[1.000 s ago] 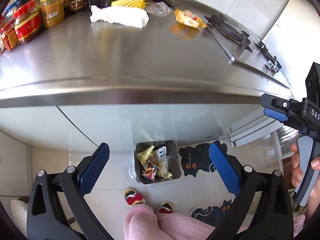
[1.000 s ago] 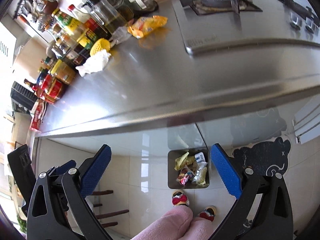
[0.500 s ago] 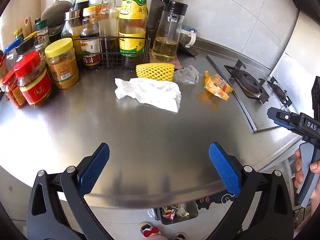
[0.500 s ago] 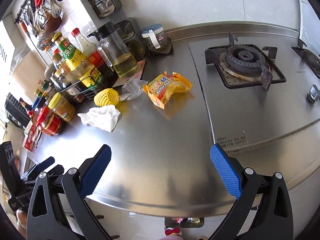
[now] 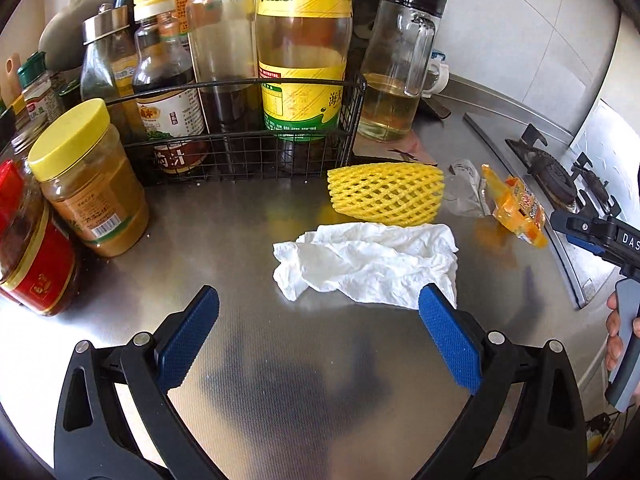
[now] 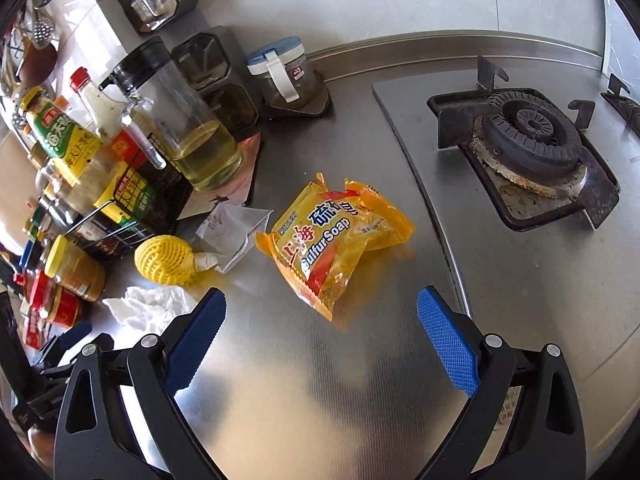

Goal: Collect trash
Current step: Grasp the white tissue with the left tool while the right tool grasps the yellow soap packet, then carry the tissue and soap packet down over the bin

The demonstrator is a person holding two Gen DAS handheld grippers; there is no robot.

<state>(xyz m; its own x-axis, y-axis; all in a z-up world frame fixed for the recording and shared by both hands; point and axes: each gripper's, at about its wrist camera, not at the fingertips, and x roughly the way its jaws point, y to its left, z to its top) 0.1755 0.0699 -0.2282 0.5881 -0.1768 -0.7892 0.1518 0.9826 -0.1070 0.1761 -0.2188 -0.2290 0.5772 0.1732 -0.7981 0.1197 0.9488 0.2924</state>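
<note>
Both claws are hanging spread wide and empty over the steel worktop (image 5: 248, 216), nothing gripped in either. The left claw (image 5: 318, 344) is sitting just short of the crumpled white tissue (image 5: 368, 264), its right pad (image 5: 450, 344) overlapping the tissue's near corner in the left view; whether it is touching, I cannot tell. The right claw (image 6: 320, 344) is facing the yellow sulfur-soap wrapper (image 6: 336, 240), which is lying flat between the bottle rack and the stove (image 6: 532, 152), a little ahead of the pads.

Trash on the worktop right now: the tissue, the yellow foam fruit net (image 5: 386, 194) just behind it, a clear crinkled plastic scrap (image 6: 236, 228) beside the net, and the soap wrapper. All four are lying loose, uncollected. No bin is showing in either view.

So the worktop pickup looks barely started here: four pieces left, none in a claw. Likely next targets are the tissue for the left and the wrapper for the right.
</note>
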